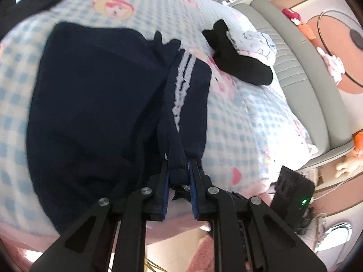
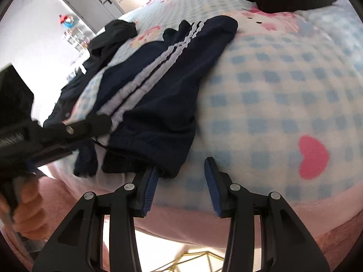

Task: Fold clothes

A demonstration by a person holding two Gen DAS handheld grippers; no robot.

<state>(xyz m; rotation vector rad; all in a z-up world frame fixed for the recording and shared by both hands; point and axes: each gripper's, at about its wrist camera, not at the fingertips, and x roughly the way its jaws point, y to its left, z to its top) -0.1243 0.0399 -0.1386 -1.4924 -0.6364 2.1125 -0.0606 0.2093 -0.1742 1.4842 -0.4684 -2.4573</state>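
Left gripper (image 1: pixel 179 176): clenched on a bunched navy fold of the pants (image 1: pixel 95 104), pads pinching the cloth near the bed's near edge. Same gripper shows in the right view (image 2: pixel 68 131), coming in from the left over the striped hem, with the person's hand (image 2: pixel 25 206) on its grip low left.

Right gripper (image 2: pixel 181 181): released, jaws spread, nothing between them. Left pad (image 2: pixel 150 188) sits just beside the near corner of the pants hem; can't tell if it touches. Right pad is over bare blanket.

Pants: navy, two white side stripes (image 2: pixel 145 72), lying on the checked blanket (image 2: pixel 283 104) left of center in the right view, running from the near edge away toward the far left. In the left view the bulk is a wide dark slab to the left, with the striped leg pulled up toward the gripper.

Blanket: blue-white check with cartoon prints, pink heart (image 2: pixel 313 156) near right, pink trim along the near edge.

Further out: black socks (image 1: pixel 240 56) far right on the bed, touching a small white printed garment (image 1: pixel 254 43). Another dark garment (image 2: pixel 113 36) lies far left of the pants. Grey padded headboard (image 1: pixel 301 63) right of the bed in the left view. Grey door (image 2: pixel 88 2) far left in the right view.
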